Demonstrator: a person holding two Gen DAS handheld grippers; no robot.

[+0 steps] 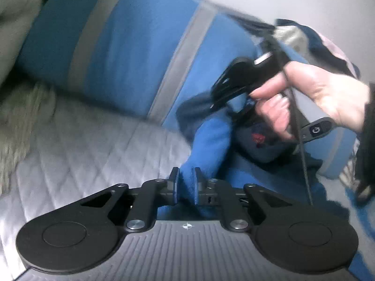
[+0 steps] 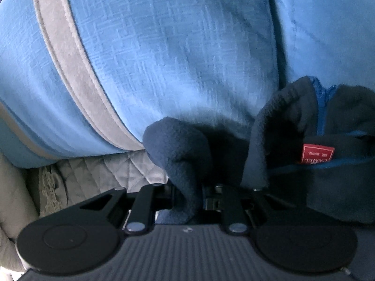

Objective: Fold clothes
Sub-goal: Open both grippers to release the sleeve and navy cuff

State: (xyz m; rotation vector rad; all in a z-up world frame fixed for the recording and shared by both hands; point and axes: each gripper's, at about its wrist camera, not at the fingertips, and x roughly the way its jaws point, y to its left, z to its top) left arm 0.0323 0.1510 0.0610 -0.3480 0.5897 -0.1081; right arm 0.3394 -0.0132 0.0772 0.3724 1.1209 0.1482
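— Left wrist view: blue fleece (image 1: 187,185) was pinched by the left gripper (image 1: 186,183) over the quilted cover (image 1: 82,145).
— Right gripper (image 2: 187,192) was clenched on its navy collar (image 2: 185,164), beside the striped pillow (image 2: 164,46).

We see a fuzzy blue fleece garment (image 1: 208,140) with a navy napped lining (image 2: 178,145) and a red woven label (image 2: 318,153). The quilted grey bedcover (image 1: 82,140) looks smooth; the gripper housings are matt black plastic with shiny metal pins.

Blue cushion (image 1: 121,53) with grey stripes, grey quilted cover (image 1: 77,149).
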